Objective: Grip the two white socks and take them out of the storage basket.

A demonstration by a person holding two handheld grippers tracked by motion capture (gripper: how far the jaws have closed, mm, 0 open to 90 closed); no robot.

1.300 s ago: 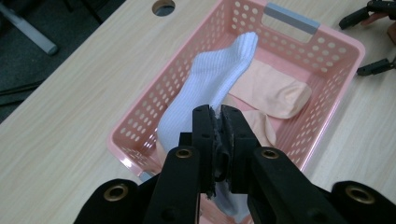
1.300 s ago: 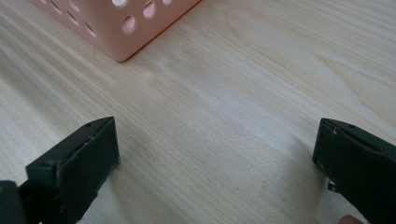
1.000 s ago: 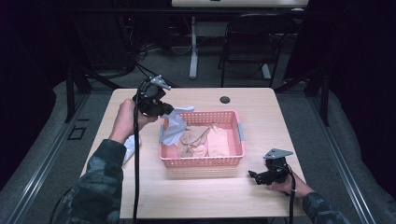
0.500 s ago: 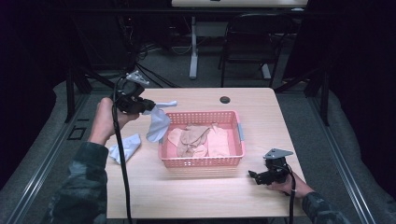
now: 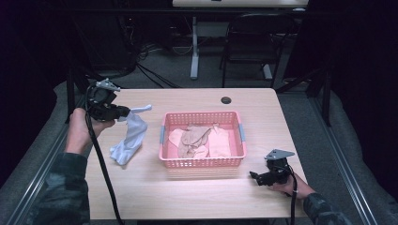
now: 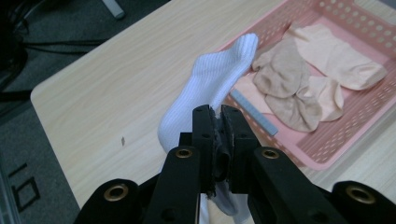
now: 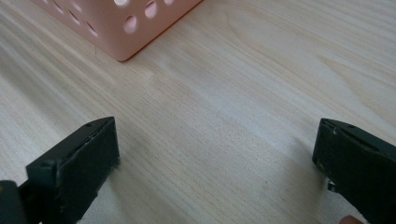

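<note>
White ribbed cotton sock (image 5: 129, 138) hangs from your left gripper (image 5: 123, 112), clamped tight, left of the pink perforated plastic basket (image 5: 202, 161), its toe touching the worktop (image 5: 197, 197). You're mid-transfer; next, lower it and release, while your right gripper (image 5: 255, 176) rests wide open and empty by the basket's near right corner.

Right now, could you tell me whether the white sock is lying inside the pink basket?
No, the white sock hangs from the shut left tool over the table, left of the pink basket.

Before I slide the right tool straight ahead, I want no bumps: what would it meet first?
Probably the pink basket: its near corner lies ahead of the open right tool, slightly left of the line between the jaws. Bare table lies between; depth is unclear.
</note>
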